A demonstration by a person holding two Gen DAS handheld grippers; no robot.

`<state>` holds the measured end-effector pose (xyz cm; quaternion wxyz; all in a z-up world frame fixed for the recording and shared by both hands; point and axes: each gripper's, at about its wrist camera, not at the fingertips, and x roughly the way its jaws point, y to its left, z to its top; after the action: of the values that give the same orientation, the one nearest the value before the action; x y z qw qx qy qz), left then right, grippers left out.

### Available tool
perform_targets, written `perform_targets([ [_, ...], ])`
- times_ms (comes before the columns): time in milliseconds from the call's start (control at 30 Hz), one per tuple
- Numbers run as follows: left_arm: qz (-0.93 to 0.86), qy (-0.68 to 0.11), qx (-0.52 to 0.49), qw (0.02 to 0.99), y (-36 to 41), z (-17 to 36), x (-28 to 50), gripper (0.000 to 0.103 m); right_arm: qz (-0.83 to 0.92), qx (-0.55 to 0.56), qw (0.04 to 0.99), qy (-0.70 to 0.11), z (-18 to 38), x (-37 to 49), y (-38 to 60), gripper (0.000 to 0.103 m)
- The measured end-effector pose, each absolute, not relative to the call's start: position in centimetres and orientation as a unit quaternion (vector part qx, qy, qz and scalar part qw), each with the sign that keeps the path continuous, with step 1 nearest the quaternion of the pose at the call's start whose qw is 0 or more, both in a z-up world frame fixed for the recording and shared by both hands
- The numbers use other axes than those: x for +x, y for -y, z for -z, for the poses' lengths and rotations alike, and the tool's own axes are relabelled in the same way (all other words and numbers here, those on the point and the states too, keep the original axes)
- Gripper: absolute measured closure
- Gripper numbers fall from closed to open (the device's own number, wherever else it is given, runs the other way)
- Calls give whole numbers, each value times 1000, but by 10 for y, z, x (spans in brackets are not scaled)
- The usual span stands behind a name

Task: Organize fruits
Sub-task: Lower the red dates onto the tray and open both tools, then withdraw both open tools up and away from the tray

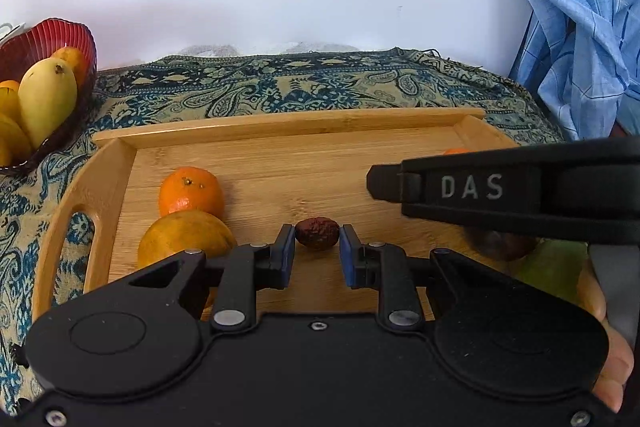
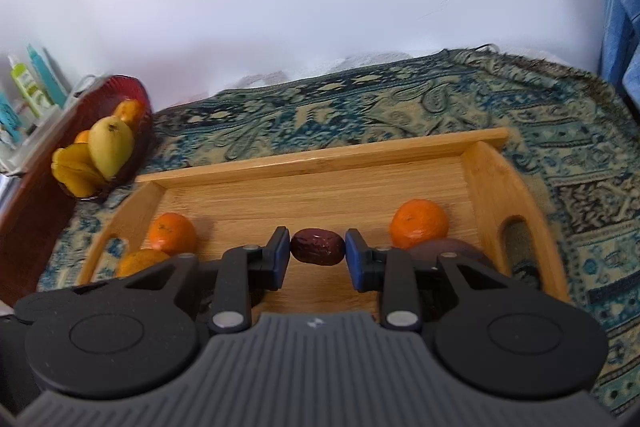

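Wrinkled dark-red date [image 2: 317, 247] lies on the tray [image 2: 320, 155], unpinched between both parted grippers [image 1: 317, 251] [image 2: 317, 255].

Soft, even daylight; fisheye bends the edges, and the right view is slightly blurred.

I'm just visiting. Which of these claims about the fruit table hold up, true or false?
1. A yellow mango sits in the red bowl. True.
2. The wrinkled brown date lies on the wooden tray. True.
3. The tray stands on a bare white tabletop. False: it rests on a blue-and-tan patterned cloth.
4. The right tongs are squeezed shut. False: their fingers stand apart, with the date showing in the gap.
5. The red bowl stands inside the tray. False: it stands on the cloth beside the tray's left end.
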<state>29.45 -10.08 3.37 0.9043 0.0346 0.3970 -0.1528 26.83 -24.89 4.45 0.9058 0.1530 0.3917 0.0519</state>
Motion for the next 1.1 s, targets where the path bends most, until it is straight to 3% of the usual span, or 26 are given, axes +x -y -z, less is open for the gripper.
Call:
perform_targets([
  [500, 145, -398, 33, 906, 97, -32, 294, 79, -34, 137, 907, -397, -41, 269, 238, 61],
  [633, 142, -396, 33, 906, 97, -32, 293, 67, -37, 139, 908, -394, -41, 268, 239, 61],
  [833, 137, -403, 18, 905, 94, -34, 291, 61, -40, 146, 910, -386, -46, 264, 240, 61],
  [1100, 133, -390, 20, 911, 86, -50, 275, 47, -45, 138, 926, -347, -64, 245, 244, 45],
])
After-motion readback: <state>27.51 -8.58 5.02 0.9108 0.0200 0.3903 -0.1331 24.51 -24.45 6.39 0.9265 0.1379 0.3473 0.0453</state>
